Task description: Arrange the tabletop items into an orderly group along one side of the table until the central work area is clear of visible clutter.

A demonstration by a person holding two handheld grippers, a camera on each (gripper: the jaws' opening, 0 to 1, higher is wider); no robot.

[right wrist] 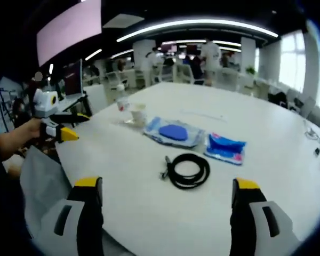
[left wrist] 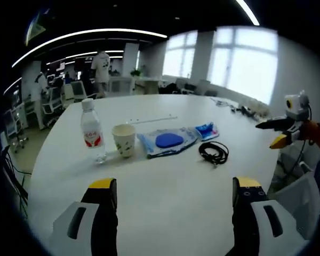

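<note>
On the white round table (left wrist: pixel 165 208) stand a clear water bottle (left wrist: pixel 92 130) with a red label and a paper cup (left wrist: pixel 124 140). Right of them lie a wipes pack with a blue lid (left wrist: pixel 168 141), a small blue packet (left wrist: pixel 206 130) and a coiled black cable (left wrist: pixel 214 152). My left gripper (left wrist: pixel 174 186) is open over the near table edge, holding nothing. My right gripper (left wrist: pixel 285 130) hovers off the table's right side. From the right gripper view, that gripper (right wrist: pixel 166 186) is open just short of the cable (right wrist: pixel 188 170), with the wipes pack (right wrist: pixel 173 132), packet (right wrist: pixel 225 147), cup (right wrist: pixel 137 114) and bottle (right wrist: pixel 121 98) beyond. The left gripper (right wrist: pixel 58 125) is held at the left.
A grey chair back (left wrist: pixel 304 197) stands by the table's right edge, and it appears again as the chair (right wrist: pixel 37 176) in the right gripper view. Small cables and items (left wrist: pixel 245 110) lie at the far right rim. People (left wrist: pixel 101 66) and desks fill the office behind.
</note>
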